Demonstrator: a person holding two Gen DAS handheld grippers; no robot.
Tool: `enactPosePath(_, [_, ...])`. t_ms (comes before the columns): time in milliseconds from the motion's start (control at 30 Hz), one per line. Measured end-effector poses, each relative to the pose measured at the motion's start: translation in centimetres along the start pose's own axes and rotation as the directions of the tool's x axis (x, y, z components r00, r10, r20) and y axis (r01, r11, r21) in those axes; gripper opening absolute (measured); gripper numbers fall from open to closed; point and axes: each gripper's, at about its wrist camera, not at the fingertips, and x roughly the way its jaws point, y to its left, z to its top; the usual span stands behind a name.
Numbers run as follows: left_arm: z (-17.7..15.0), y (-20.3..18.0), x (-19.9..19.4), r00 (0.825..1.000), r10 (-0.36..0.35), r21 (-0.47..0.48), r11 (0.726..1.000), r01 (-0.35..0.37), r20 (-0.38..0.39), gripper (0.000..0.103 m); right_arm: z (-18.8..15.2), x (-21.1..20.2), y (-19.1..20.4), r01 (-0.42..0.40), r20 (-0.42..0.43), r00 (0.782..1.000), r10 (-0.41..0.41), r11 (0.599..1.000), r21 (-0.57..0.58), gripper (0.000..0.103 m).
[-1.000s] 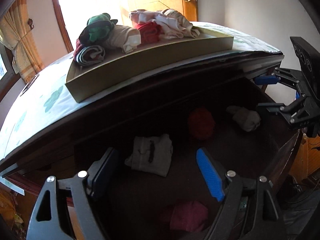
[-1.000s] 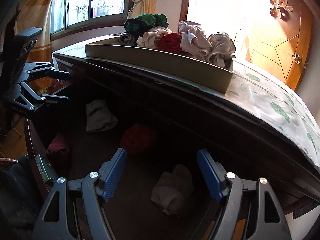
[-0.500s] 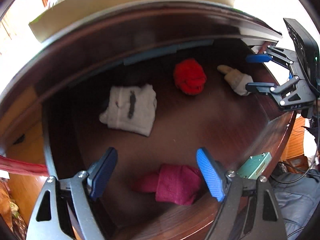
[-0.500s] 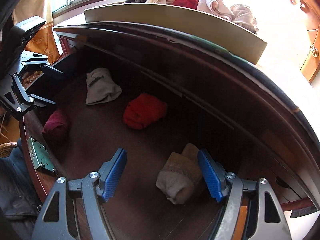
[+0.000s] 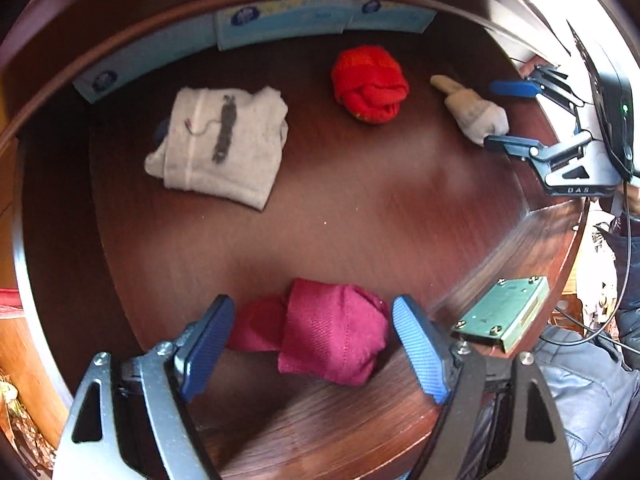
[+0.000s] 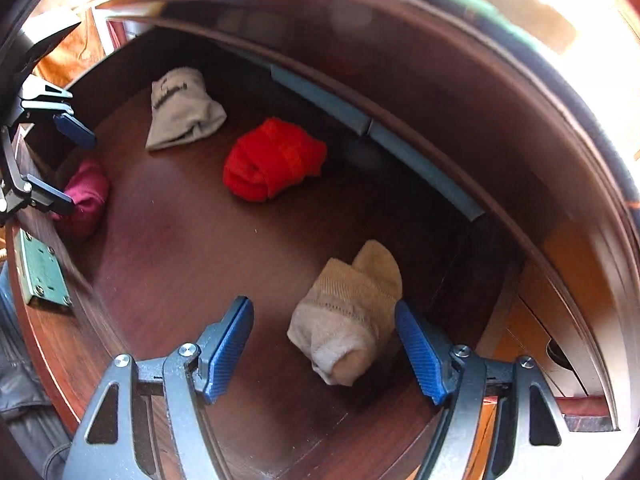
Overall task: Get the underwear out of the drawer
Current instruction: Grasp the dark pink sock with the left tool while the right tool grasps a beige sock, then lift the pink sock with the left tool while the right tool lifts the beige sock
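A: Left wrist view. The left gripper (image 5: 314,344) hangs inside the open drawer (image 5: 360,220) with its jaws spread wide; the magenta bundle (image 5: 328,330) lies between the blue pads (image 5: 418,354), by the drawer's front edge, and neither pad seems to press it. Why so wide?

B: Probably so the roll can be straddled whole before closing. The folded grey piece (image 5: 224,144) sits toward the back left corner, the red bundle (image 5: 370,84) at the back edge near the middle, and the beige roll (image 5: 476,114) in the back right corner between the fingers of the right gripper (image 5: 506,116), also spread. A green lock plate (image 5: 500,312) is screwed to the front wall; pale blue packets (image 5: 280,20) line the back wall.

A: Right wrist view?

B: The right gripper (image 6: 324,350) is open wide around the beige roll (image 6: 348,316), which lies nearer its right pad (image 6: 420,352); whether that pad touches the cloth I cannot tell. The red bundle (image 6: 272,160) rests mid-floor, the grey piece (image 6: 182,108) farther back, and the magenta bundle (image 6: 86,198) at the front wall beside the left gripper (image 6: 60,168).

A: So nothing is lifted?

B: None; all four pieces lie on the drawer floor, and closing looks like the next step.
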Motion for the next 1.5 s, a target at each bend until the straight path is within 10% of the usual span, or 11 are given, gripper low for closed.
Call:
enactPosePath(367, [0.0, 0.1, 0.8, 0.998, -0.029, 0.002, 1.000, 0.029, -0.049, 0.082, 0.1, 1.6, 0.5, 0.013, -0.048, 0.999, -0.016, 0.998, -0.059, 0.075])
enactPosePath(967, [-0.5, 1.7, 2.3, 0.990, -0.120, -0.059, 0.991, 0.116, -0.073, 0.067, -0.7, 3.8, 2.4, 0.132, -0.056, 0.988, -0.145, 0.974, -0.183, 0.045])
enactPosePath(1500, [-1.7, 1.9, -0.3, 0.976, -0.215, -0.021, 0.976, 0.216, 0.042, 0.015, -0.4, 5.3, 2.9, 0.117, -0.026, 0.992, -0.123, 0.980, -0.162, 0.033])
